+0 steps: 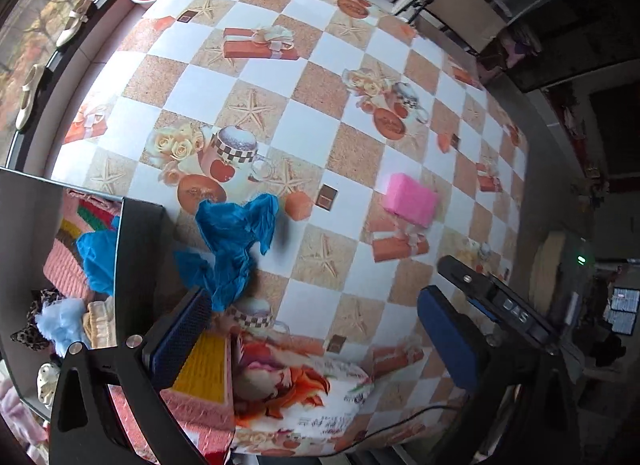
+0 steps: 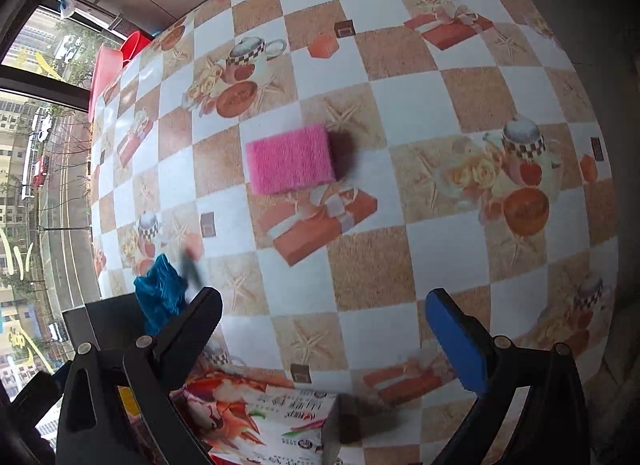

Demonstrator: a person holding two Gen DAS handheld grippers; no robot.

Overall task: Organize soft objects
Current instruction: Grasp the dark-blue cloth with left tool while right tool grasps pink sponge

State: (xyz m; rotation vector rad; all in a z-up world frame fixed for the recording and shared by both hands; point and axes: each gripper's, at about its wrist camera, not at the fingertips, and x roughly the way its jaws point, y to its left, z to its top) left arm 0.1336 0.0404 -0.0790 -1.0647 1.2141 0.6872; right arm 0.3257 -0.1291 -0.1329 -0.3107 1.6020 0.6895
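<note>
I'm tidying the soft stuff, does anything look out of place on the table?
A crumpled blue cloth hangs over the rim of the black bin, half out on the table. A pink sponge lies alone mid-table.

Soft daylight from the large window (image 2: pixel 36 137) at left, bright checkered patterned tablecloth (image 1: pixel 320 137), short dark shadow right of the pink rectangular sponge (image 2: pixel 290 159), strong fisheye bending at edges, dim murky right background, slight blur on near objects.
</note>
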